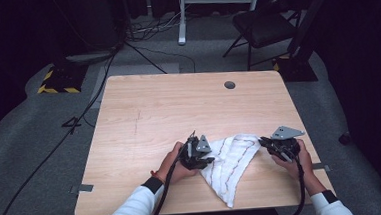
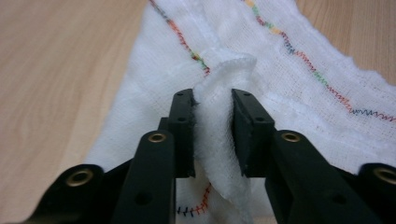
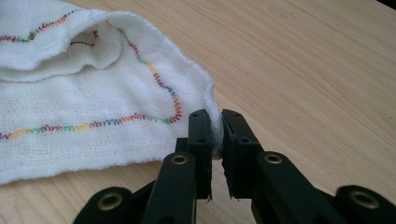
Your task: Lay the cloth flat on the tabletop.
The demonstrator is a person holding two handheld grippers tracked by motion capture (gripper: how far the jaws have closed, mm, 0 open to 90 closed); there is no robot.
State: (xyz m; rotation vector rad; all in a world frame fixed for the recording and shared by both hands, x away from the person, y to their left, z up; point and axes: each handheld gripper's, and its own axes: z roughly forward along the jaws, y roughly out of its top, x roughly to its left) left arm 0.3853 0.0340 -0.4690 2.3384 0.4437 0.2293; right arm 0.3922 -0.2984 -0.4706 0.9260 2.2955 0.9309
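Note:
A white cloth (image 1: 230,164) with multicoloured zigzag stitching lies crumpled near the table's front edge. My left gripper (image 1: 201,156) is at the cloth's left side; in the left gripper view its jaws pinch a raised fold of the cloth (image 2: 212,126). My right gripper (image 1: 273,147) is at the cloth's right corner; in the right gripper view its jaws are closed on the thin edge of the cloth (image 3: 215,130). The stitched lines (image 3: 140,119) run across the fabric. A hand holds each gripper from below.
The wooden table (image 1: 178,108) has a round cable hole (image 1: 229,85) at the back right. Beyond it stand a dark chair (image 1: 266,25) and cables on grey carpet. Tape strips (image 1: 84,188) mark the table's front corners.

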